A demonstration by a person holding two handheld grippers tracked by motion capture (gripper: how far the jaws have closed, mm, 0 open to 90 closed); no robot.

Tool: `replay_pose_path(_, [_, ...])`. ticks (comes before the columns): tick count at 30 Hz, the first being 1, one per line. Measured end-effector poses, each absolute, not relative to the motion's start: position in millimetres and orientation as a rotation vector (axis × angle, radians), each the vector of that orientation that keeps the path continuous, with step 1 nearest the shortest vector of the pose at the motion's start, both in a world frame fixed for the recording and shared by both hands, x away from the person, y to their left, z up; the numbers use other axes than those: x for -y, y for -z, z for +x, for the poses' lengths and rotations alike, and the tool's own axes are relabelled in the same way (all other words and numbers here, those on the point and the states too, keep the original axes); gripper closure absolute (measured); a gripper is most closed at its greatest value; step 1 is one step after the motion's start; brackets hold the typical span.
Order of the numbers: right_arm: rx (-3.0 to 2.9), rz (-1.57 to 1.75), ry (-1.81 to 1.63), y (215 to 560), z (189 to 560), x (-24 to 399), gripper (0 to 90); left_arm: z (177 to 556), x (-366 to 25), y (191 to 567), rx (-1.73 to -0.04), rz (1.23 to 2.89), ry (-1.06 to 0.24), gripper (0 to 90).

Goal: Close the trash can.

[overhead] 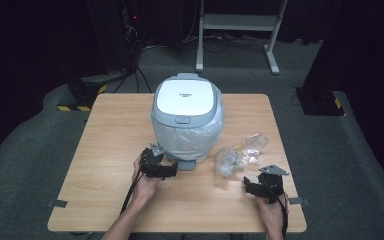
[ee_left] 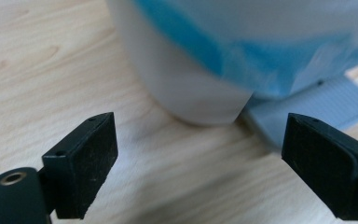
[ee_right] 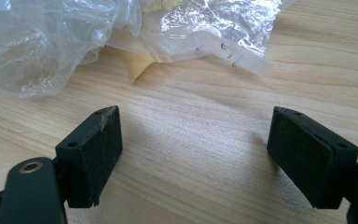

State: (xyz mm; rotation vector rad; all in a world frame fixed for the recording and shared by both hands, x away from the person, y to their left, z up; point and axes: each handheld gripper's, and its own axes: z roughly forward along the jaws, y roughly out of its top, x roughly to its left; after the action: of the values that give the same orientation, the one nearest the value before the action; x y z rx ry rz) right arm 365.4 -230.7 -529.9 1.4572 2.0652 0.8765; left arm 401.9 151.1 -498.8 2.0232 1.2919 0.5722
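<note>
Pedal bin (overhead: pixel 187 117) stands mid-table with its lid down and a liner bulging round the body; its foot pedal (ee_left: pixel 314 109) juts toward you. Your left gripper (overhead: pixel 166 169) hovers spread just beside that pedal. Your right gripper (overhead: pixel 252 186) is spread too, near the crumpled plastic bags (overhead: pixel 237 154). Press the pedal off-centre and the bin could skid or tip; the loose liner could snag a jaw.

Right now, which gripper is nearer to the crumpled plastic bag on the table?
The right gripper. It sits open just in front of the plastic bag, a short gap away. The left gripper is farther off, open at the foot pedal of the bin.
</note>
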Motion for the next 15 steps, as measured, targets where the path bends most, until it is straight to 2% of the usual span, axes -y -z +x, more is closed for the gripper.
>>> replay_pose_path(1, [-2.064, 1.46, -0.877, 530, 365, 231, 18.0, 403, -147, 501, -1.318, 1.972, -0.565, 9.1])
replay_pose_path(5, [-2.065, 1.457, -0.877, 530, 365, 231, 18.1, 406, -142, 503, -1.337, 1.955, -0.541, 6.8])
replay_pose_path(9, [-2.066, 1.455, -0.876, 530, 365, 231, 18.1, 408, -140, 503, -1.312, 2.036, -0.499, 4.4])
replay_pose_path(11, [-2.064, 1.464, -0.877, 530, 365, 230, 18.1, 409, -137, 504, -1.316, 2.023, -0.493, 2.7])
replay_pose_path(12, [-2.066, 1.455, -0.875, 530, 365, 231, 18.1, 410, -133, 506, -1.34, 1.964, -0.501, 1.9])
replay_pose_path(14, [-2.066, 1.454, -0.876, 530, 365, 231, 18.1, 411, -134, 504, -1.311, 2.045, -0.476, 0.7])
replay_pose_path(15, [-2.066, 1.454, -0.876, 530, 365, 231, 18.1, 412, -128, 507, -1.349, 1.95, -0.504, 0.3])
